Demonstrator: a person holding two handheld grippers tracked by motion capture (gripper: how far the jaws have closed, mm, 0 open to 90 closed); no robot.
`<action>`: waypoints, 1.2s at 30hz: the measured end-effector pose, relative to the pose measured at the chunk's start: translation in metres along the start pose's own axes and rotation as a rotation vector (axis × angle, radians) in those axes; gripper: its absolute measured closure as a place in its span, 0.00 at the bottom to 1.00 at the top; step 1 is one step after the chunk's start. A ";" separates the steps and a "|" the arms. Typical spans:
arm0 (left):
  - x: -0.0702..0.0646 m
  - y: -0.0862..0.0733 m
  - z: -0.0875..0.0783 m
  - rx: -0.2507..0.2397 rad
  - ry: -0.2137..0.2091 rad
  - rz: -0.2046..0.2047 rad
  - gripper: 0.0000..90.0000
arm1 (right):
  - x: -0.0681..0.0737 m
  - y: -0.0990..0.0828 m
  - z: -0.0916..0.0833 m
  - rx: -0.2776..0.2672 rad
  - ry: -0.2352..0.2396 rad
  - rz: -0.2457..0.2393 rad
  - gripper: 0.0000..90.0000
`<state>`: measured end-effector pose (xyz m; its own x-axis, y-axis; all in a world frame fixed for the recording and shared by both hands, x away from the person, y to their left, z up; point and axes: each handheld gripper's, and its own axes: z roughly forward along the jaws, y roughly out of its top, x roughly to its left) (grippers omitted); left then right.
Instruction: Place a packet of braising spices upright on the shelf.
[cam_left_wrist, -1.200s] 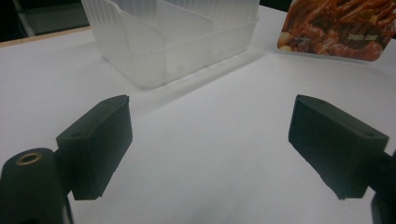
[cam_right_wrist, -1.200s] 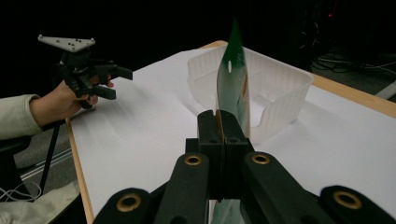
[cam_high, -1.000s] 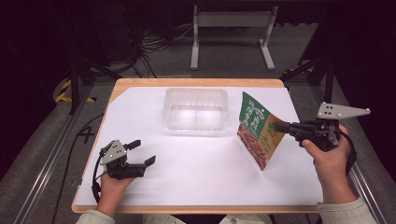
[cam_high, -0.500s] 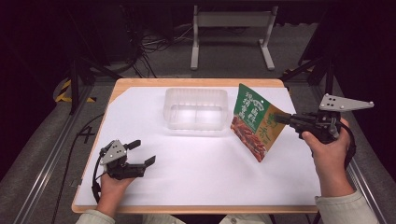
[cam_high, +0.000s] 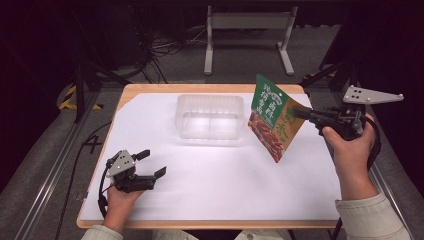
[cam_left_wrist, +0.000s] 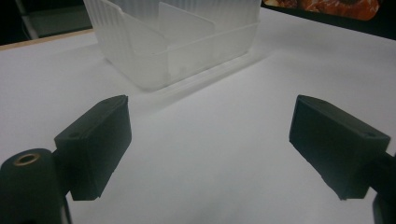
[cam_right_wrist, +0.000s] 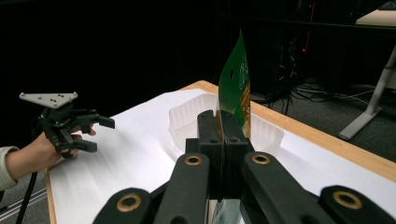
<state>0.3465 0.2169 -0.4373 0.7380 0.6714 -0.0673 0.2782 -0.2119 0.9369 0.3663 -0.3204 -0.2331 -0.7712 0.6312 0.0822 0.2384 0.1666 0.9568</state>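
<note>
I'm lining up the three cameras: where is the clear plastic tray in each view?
High view: clear plastic tray at centre, on the white sheet.
Left gripper view: top centre, beyond the open jaws.
Right gripper view: centre, behind the shut jaws.
Shared landmark: the green snack pouch, beside the tray.

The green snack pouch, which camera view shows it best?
The high view: the green snack pouch shows its whole printed face, pinched at its edge by the right gripper. The right gripper view sees it edge-on above the shut jaws; the left gripper view catches just a sliver at the top.
</note>
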 end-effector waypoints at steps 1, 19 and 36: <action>0.000 0.000 0.000 -0.002 0.001 0.001 0.15 | 0.000 0.001 0.001 -0.001 0.000 -0.001 1.00; 0.000 -0.001 0.000 -0.001 0.002 0.001 0.15 | -0.011 0.030 0.027 -0.015 -0.003 -0.012 1.00; 0.001 0.000 -0.001 -0.003 0.003 0.008 0.15 | -0.014 0.052 0.065 -0.020 -0.009 -0.018 1.00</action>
<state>0.3468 0.2185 -0.4375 0.7384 0.6718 -0.0590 0.2706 -0.2150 0.9384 0.4273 -0.2715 -0.2028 -0.7702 0.6348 0.0625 0.2128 0.1633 0.9634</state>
